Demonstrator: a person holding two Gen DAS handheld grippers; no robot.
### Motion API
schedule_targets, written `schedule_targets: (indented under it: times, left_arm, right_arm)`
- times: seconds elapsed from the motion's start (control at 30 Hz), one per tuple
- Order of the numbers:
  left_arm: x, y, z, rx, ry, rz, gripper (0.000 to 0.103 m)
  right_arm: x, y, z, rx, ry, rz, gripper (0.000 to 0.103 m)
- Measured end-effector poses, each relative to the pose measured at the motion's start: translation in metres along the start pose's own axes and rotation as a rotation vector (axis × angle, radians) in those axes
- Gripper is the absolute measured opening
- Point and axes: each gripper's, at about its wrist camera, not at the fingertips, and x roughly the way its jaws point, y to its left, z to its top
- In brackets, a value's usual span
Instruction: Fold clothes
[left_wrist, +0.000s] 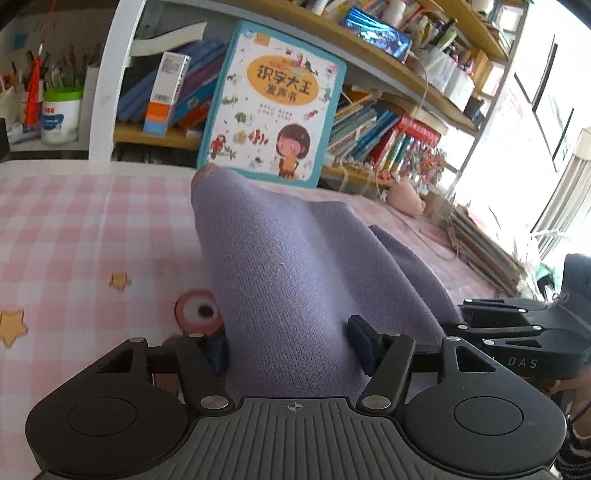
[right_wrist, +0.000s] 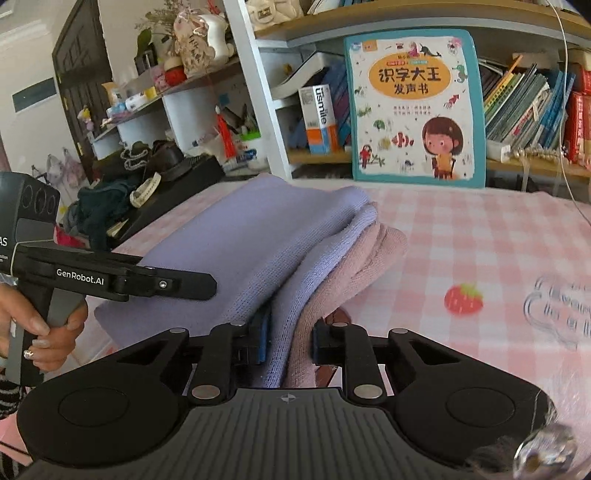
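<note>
Lilac knitted garment (left_wrist: 295, 266), folded into a thick soft bundle, lies on the pink-and-white checked bench (left_wrist: 74, 229) with its long axis running away from both cameras toward the bookshelf, one rounded end lifted and pointing at the picture book.

From the right wrist view you can see what the left one hides: the lilac knit lies on top of a dusty-pink knitted layer (right_wrist: 354, 266), their folded edges stacked along the right side, and the pile reaches nearly to the bench's far edge. A strawberry print (right_wrist: 463, 299) sits on the cloth just beside it. This view also shows the person's hand (right_wrist: 44, 332) wrapped round the grey handle of the left tongs.

From the left wrist view the bundle fills the middle as one lilac ridge, with a second lower fold to its right; gold star prints (left_wrist: 120, 281) and a round pink-and-white sticker (left_wrist: 197, 312) show on the cloth to its left.

The left tongs (left_wrist: 291, 347) stand spread wide with the lilac knit filling the gap between them; I cannot tell whether the pads are pressing it. The right tongs (right_wrist: 290, 341) are nearly closed, pinching the stacked lilac and pink edges.

Behind it all, a teal-bordered children's picture book (right_wrist: 415, 107) leans upright against the shelf of books (left_wrist: 369, 129).
</note>
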Motion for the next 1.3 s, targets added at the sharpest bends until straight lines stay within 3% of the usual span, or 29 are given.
schedule_targets:
  times: [0.67, 1.07, 1.3]
  left_arm:
    - [0.084, 0.055, 0.087, -0.071, -0.042, 0.055, 0.064]
    - [0.133, 0.081, 0.116, -0.06, -0.029, 0.073, 0.064]
    - [0.151, 0.099, 0.117, -0.126, -0.038, 0.06, 0.068]
  right_arm:
    - [0.096, -0.062, 0.085, -0.032, -0.029, -0.05, 0.019]
    - [0.145, -0.111, 0.099, 0.093, -0.026, -0.02, 0.019]
    - [0.164, -0.143, 0.097, 0.21, -0.029, 0.014, 0.021]
